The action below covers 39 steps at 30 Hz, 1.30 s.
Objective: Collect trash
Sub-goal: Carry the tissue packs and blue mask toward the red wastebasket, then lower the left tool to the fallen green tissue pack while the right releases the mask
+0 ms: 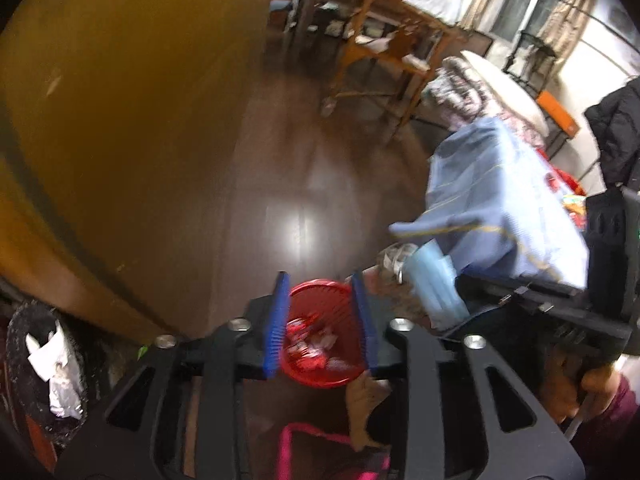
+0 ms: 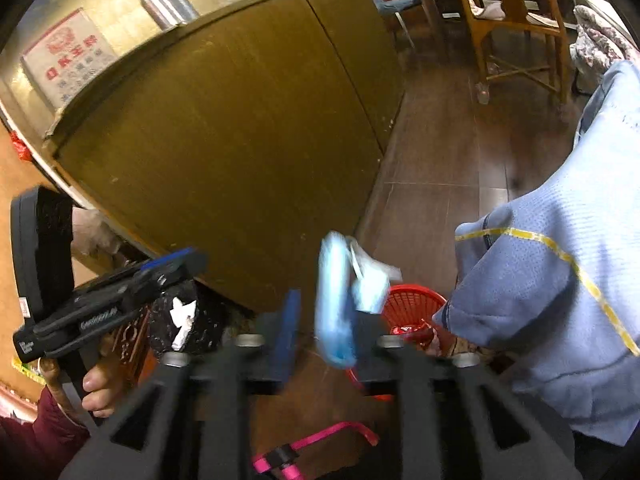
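Red basket point(image 1: 320, 332) stands on floor, mouth open upward, wrappers inside. Blue face mask point(image 2: 334, 304) hangs between right gripper's point(image 2: 326, 328) fingers, above basket's left rim. Brown cabinet point(image 2: 224, 132) walls left side; draped blue cloth point(image 2: 552, 280) crowds right. Dark wood floor point(image 1: 296, 168) beyond lies open up to wooden chair point(image 1: 380, 48).
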{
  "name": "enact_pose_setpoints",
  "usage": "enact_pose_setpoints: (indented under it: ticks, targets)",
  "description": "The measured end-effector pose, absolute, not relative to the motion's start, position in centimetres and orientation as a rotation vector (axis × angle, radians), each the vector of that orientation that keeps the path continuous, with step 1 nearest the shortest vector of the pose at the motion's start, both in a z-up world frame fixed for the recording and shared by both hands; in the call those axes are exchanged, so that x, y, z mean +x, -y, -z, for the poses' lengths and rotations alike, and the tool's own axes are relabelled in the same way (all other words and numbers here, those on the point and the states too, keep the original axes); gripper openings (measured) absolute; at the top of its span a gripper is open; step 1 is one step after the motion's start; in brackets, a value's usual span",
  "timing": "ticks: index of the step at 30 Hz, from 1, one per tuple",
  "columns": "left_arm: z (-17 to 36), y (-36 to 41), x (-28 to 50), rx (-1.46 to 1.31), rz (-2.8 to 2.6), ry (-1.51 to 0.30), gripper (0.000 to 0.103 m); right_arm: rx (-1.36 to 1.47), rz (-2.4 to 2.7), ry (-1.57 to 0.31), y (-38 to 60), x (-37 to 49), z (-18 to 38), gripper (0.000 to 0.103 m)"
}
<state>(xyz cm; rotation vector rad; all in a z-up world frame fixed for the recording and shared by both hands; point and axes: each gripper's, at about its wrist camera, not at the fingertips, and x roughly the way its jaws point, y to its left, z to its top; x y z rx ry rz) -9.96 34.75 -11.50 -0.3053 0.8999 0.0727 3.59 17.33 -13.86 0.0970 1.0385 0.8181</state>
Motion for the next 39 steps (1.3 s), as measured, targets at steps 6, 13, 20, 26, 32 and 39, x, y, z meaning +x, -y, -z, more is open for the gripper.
enact_pose_setpoints:
  ticks: [6, 13, 20, 26, 32, 39]
  targets:
    - [17.4, -39.3, -13.0, -0.278, -0.200, -1.016, 0.067, 0.084, -0.803, -1.044, -17.6, 4.1, 15.2, 0.038]
    - [29.7, -43.3, -18.3, -0.203, -0.381, -1.199, 0.073, 0.163, -0.810, -1.061, -16.6, 4.6, 16.3, 0.038]
    - [42.1, -45.5, -19.0, -0.147, -0.444, -1.347, 0.073, 0.144, -0.812, -1.081, -17.6, 4.8, 16.7, 0.039]
    - [46.2, -49.7, -18.1, -0.408, -0.536, -1.323, 0.073, 0.165, -0.798, -1.113, -17.7, 5.5, 17.4, 0.040]
    - [49.4, -51.3, -16.7, -0.501, -0.584, -1.310, 0.070, 0.156, -0.791, -1.138, -18.0, 5.8, 18.0, 0.040]
    - [53.4, -52.4, -16.9, -0.557, -0.609, -1.305, 0.052, 0.144, -0.767, -1.162, -18.7, 5.8, 18.3, 0.040]
